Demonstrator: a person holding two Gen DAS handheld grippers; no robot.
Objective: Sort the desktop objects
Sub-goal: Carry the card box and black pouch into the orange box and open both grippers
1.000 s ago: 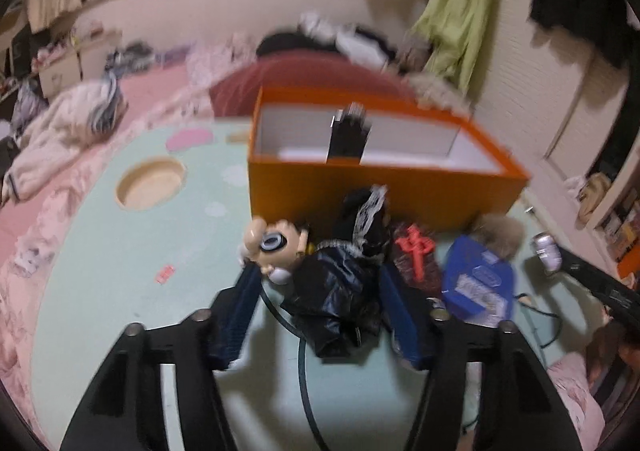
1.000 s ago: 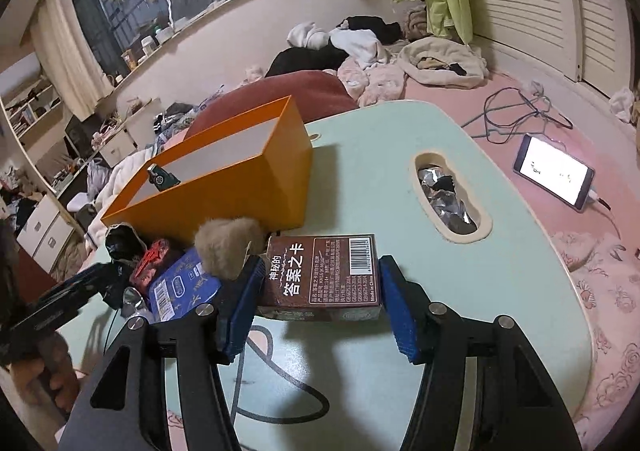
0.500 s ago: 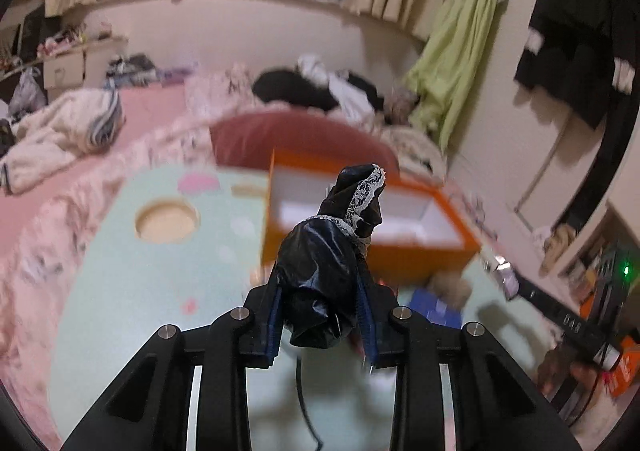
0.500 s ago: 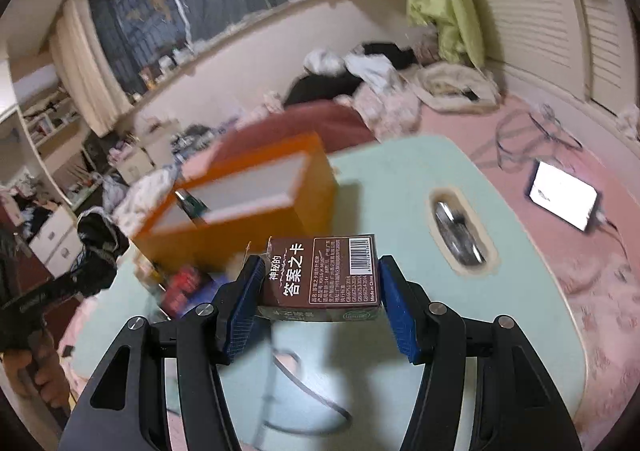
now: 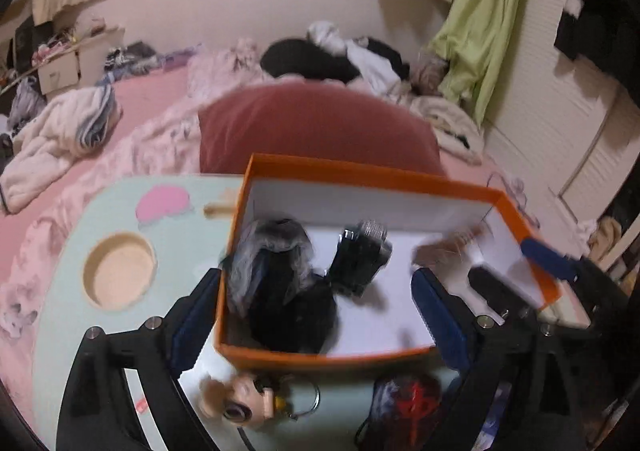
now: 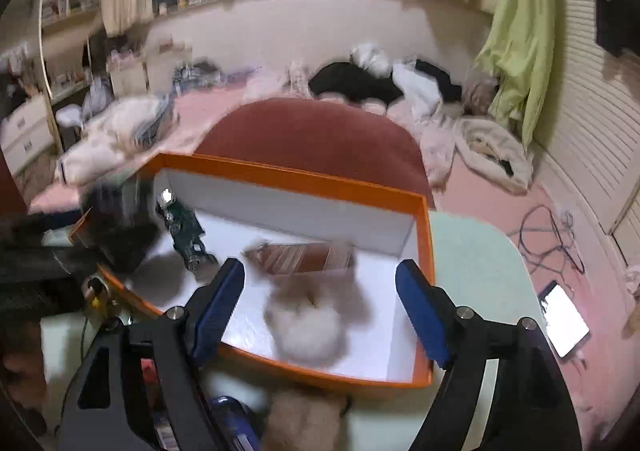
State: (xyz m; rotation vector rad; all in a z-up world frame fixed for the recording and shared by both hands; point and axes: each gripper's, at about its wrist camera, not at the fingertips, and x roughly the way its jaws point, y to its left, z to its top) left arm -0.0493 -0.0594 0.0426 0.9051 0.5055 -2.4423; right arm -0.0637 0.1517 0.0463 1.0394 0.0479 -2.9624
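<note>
Both my grippers are opening over the orange box [image 5: 320, 357]: left gripper [image 5: 316, 315] drops the black bundle [image 5: 292, 307], right gripper [image 6: 320, 299] the brown carton [image 6: 300, 259]. I should lift straight, clearing the rim.

one orange box [image 5: 320, 359] sits under my two grippers. inside it i count three things: one black cloth bundle [image 5: 288, 299], one dark toy car [image 6: 186, 233], one brown carton [image 6: 304, 257]. just below my left gripper [image 5: 316, 311] lie one doll keychain [image 5: 240, 401] and one red-and-black pouch [image 5: 404, 403].
</note>
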